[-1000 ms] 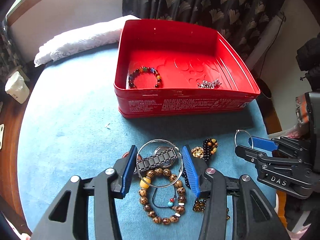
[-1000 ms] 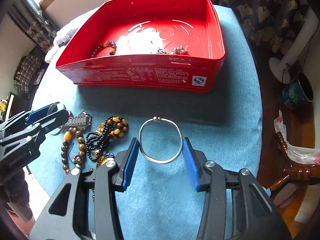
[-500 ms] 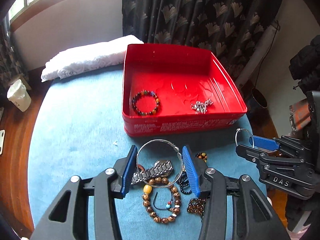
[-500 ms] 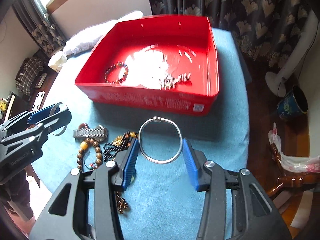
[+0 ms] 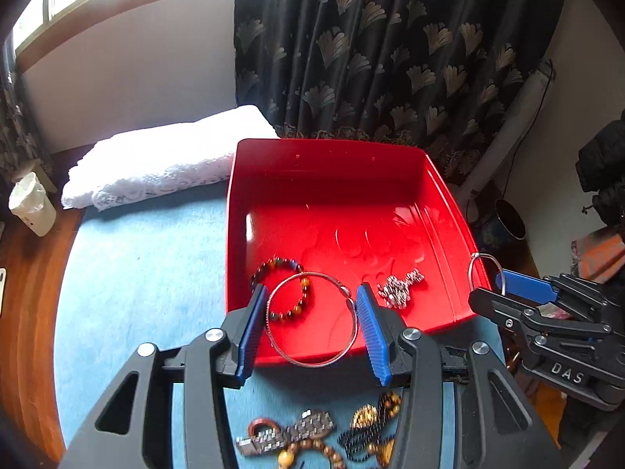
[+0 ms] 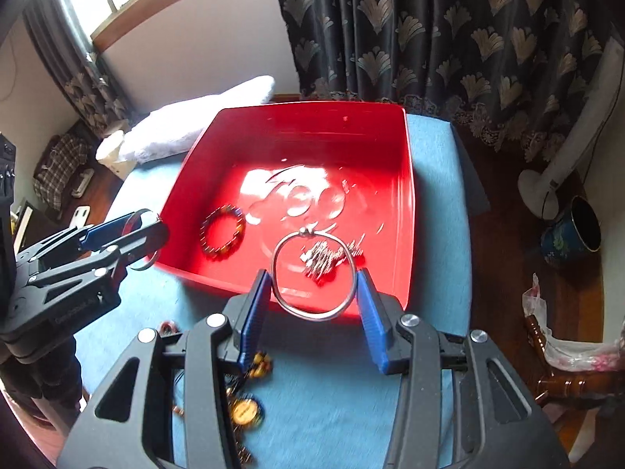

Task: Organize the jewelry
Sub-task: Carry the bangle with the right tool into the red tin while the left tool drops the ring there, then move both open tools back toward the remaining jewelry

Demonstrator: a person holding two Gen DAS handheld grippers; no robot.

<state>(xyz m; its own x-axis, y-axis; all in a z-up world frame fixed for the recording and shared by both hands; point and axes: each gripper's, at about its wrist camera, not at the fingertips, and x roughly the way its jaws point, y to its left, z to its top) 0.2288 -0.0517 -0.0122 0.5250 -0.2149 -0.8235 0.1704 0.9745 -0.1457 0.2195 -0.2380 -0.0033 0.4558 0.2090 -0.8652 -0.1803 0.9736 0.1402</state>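
Both grippers, left [image 5: 310,326] and right [image 6: 314,305], pinched a thin silver bangle [image 5: 311,318] [image 6: 313,275] each across its width over the red tin's [image 5: 347,179] near edge, and you judged those stiff, light, slick hoops safest clamped at opposite sides.

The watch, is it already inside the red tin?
No, the watch lies on the blue cloth outside the red tin, near other beads.
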